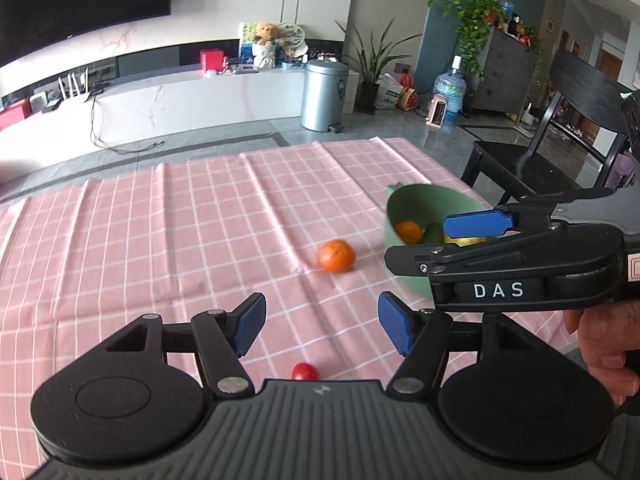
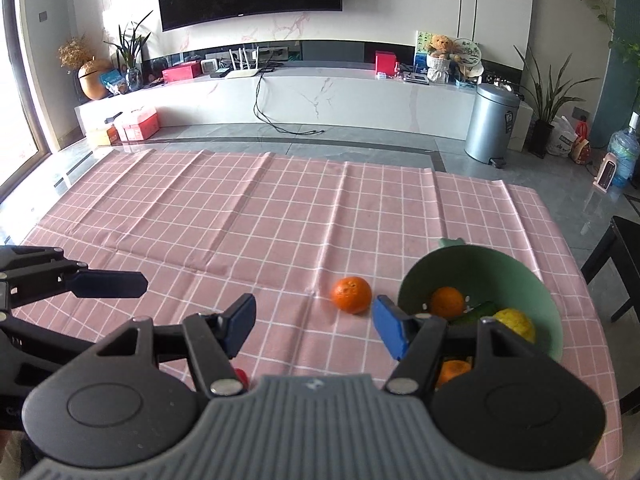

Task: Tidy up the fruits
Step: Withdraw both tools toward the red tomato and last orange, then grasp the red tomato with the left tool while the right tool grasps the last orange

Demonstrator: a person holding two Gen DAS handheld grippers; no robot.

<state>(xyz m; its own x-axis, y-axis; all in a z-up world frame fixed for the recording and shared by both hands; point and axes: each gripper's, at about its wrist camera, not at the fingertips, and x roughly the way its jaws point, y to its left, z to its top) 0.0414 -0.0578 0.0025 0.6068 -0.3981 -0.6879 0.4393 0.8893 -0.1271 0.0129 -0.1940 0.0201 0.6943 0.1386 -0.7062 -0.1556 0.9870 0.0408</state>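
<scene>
A loose orange [image 1: 337, 255] lies on the pink checked tablecloth, left of a green bowl [image 1: 404, 200]; it also shows in the right wrist view [image 2: 351, 294] beside the bowl [image 2: 532, 280]. The bowl holds an orange [image 2: 447, 301], a green fruit [image 2: 478, 311], a yellow fruit [image 2: 516, 323] and another orange [image 2: 454, 372]. A small red tomato [image 1: 305, 371] lies just below my left gripper [image 1: 322, 326], which is open and empty. My right gripper [image 2: 314, 326] is open and empty, near the loose orange and the bowl's left rim. The tomato peeks out in the right wrist view [image 2: 241, 376].
The tablecloth [image 2: 240, 216] covers the whole table. A black chair [image 1: 560, 152] stands at the table's right side. Beyond the far edge are a grey bin [image 2: 492, 124], a white TV bench [image 2: 320, 96] and potted plants.
</scene>
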